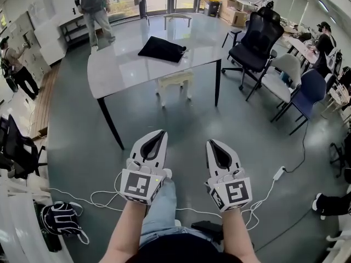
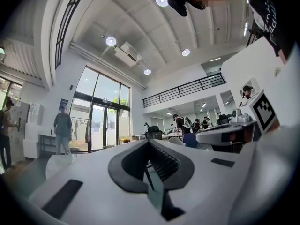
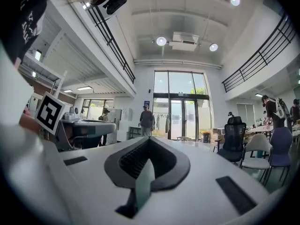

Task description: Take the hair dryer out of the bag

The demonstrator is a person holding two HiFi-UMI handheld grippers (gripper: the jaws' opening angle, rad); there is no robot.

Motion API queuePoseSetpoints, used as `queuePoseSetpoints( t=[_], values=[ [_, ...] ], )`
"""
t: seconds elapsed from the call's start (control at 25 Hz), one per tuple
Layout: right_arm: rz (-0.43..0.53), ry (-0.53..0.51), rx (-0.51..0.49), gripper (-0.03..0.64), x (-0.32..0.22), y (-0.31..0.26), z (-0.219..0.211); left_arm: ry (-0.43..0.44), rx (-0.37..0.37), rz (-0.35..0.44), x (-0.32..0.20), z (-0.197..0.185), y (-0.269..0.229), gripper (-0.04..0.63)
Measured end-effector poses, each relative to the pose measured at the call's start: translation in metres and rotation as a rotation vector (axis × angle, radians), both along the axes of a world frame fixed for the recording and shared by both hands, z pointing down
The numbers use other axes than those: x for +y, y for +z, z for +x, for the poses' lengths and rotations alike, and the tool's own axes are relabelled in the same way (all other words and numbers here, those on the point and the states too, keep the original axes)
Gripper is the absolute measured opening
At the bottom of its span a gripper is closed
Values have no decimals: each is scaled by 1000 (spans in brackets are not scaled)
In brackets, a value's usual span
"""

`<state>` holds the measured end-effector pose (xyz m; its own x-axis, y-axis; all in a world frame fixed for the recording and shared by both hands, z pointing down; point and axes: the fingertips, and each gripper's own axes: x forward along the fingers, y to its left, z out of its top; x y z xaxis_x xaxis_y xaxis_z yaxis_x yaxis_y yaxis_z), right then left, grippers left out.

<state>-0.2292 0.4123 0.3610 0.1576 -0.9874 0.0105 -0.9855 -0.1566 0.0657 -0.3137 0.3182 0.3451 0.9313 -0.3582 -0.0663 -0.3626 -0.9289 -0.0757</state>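
Both left gripper (image 1: pixel 158 133) & right gripper (image 1: pixel 211 143) shut, empty, well short of table (image 1: pixel 120 70); bag (image 1: pixel 162 49) on it prob soft/floppy, pinch an edge.

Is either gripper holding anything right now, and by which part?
Nothing is held. The left hand-held gripper and right hand-held gripper are both shut and empty; the flat black fabric bag lies apart on the white table.

The left gripper (image 2: pixel 149 143) has its jaws together, empty. The right gripper (image 2: pixel 208 135) lies at three o'clock. A person (image 2: pixel 62 129) stands at nine.
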Motion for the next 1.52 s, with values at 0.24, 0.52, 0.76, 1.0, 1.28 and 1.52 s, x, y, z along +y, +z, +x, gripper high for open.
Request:
queuePoseSetpoints(
  t=[0.24, 0.52, 0.76, 1.0, 1.28, 1.52],
  values=[
    [-14, 6, -15, 23, -68, 8, 35, 11, -10, -15, -69, 36, 11, 11],
    [2, 4, -23, 23, -181, -7, 97, 20, 2, -9, -183, 101, -5, 12],
    [22, 17, -18, 23, -252, -14, 139, 55, -5, 11, -249, 148, -11, 12],
    [0, 26, -35, 23, -285, 2, 173, 84, -24, -5, -280, 181, 1, 12],
    [-9, -8, -56, 23, -333, 20, 235, 65, -69, -17, -324, 244, 24, 12],
    [-28, -111, -47, 23, -404, 25, 321, -6, -112, -22, -383, 328, 41, 12]
  ],
)
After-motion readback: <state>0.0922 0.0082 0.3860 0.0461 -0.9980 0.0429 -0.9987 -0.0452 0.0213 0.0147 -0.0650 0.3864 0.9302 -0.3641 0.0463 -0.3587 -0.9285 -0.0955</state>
